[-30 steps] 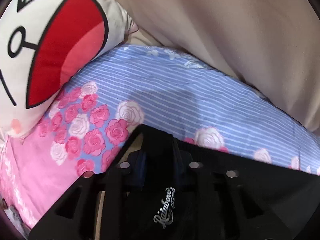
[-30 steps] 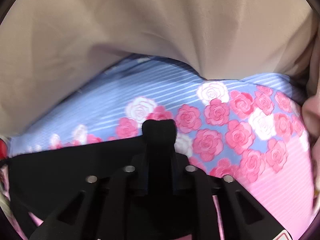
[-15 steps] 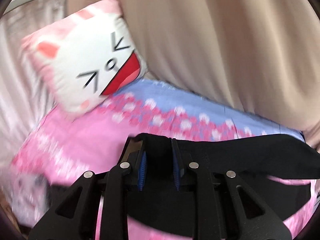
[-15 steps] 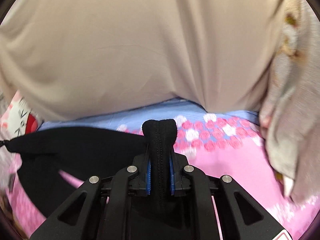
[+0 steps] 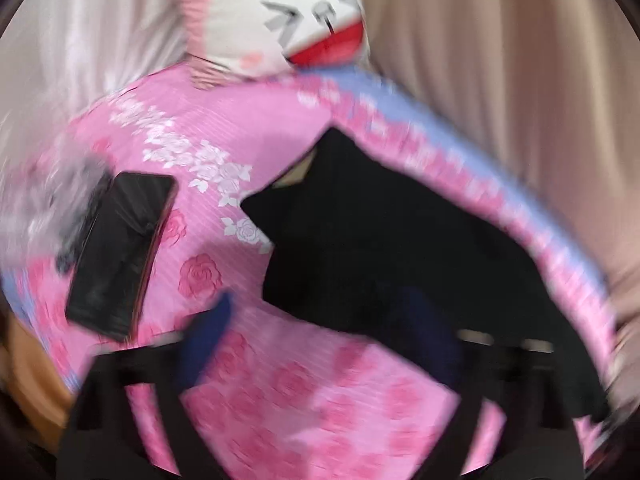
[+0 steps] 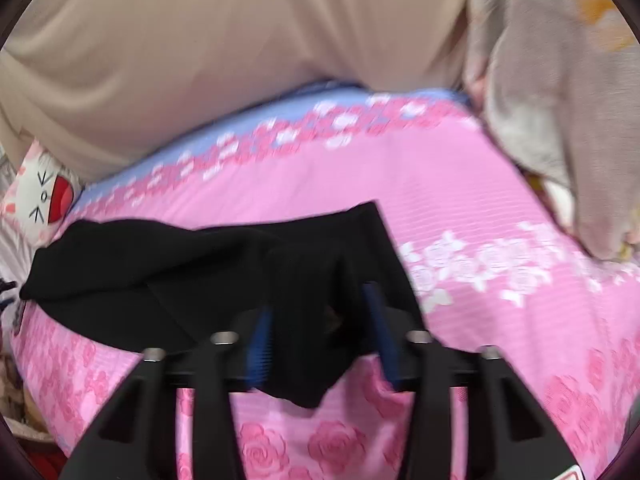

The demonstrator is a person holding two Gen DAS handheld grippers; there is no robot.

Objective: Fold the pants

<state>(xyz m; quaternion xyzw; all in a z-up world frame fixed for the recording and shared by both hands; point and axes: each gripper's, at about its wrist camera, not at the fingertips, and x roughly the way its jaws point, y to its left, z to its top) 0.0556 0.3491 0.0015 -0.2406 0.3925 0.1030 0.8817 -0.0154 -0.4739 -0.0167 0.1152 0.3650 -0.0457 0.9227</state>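
The black pants (image 5: 380, 240) lie bunched on the pink rose bed sheet (image 5: 260, 128). My left gripper (image 5: 320, 344) is over their near edge, jaws opening and wide apart. Its right finger is over the black cloth and only sheet shows between its pads; the view is blurred. In the right wrist view the pants (image 6: 180, 272) stretch to the left across the sheet (image 6: 440, 184). My right gripper (image 6: 320, 344) has its jaws opening. A loose fold of the pants hangs between the blue pads (image 6: 260, 348), which do not press on it.
A black phone (image 5: 116, 252) lies on the sheet to the left of the pants. A cat-face pillow (image 5: 288, 12) leans at the far side. Beige cloth (image 6: 240, 40) hangs behind the bed, and grey flowered fabric (image 6: 540, 100) is piled at the right.
Both grippers drew back from the bed's far side, pulling the pants along. Both were shut on the black cloth and now stand apart. The phone has come into the left view.
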